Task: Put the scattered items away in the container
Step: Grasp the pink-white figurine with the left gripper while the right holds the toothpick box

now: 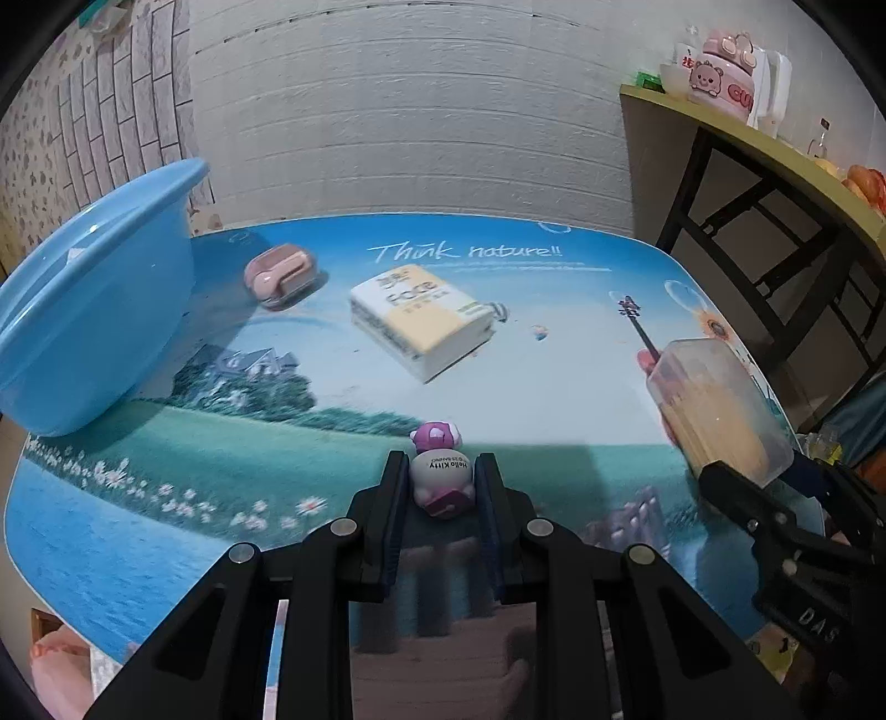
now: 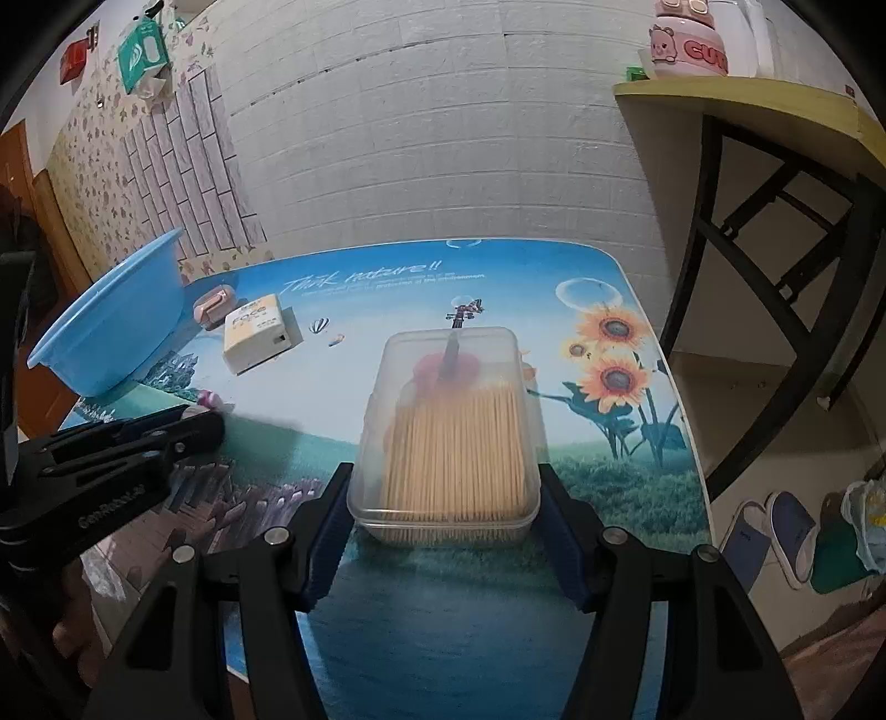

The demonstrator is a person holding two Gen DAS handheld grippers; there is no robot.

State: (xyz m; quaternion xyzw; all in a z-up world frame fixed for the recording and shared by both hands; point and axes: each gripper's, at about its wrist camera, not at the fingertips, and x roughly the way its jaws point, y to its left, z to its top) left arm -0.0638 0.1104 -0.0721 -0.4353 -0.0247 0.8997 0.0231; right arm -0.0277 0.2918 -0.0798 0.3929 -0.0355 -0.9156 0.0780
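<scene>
Counting, left to right: one basin, one pink case, one tissue pack, one toy figure, one toothpick box; two hand-held grippers.
Blue basin [image 1: 94, 310]: one, stood at the far left edge of the bench [image 1: 554, 399], tilted in the left wrist view; its inside could not be seen.
Pink case [image 1: 281, 275]: one small rounded case, lay on the bench just right of the basin, apart from it.
Tissue pack [image 1: 421, 318]: one, white and yellow, printed "Face", lay flat near the bench's middle, right of the pink case and well apart from the toy.
Toy figure [image 1: 441, 476]: one small Hello Kitty figure with a purple-pink head, lay at the near middle of the bench between the fingers of the left tool.
Left hand-held gripper [image 1: 441, 482]: its two fingers were closed against the toy's sides, clamped on it.
Toothpick box [image 2: 446, 437]: one clear plastic box filled with toothpicks, at the right part of the bench; whether it was resting on the surface or lifted I could not tell.
Right hand-held gripper [image 2: 444, 515]: its fingers pressed on both long sides of the box's near end, gripping it.
Side table [image 2: 775, 105]: one, right of the bench, with a pink cartoon mug [image 2: 689, 44] on top.
</scene>
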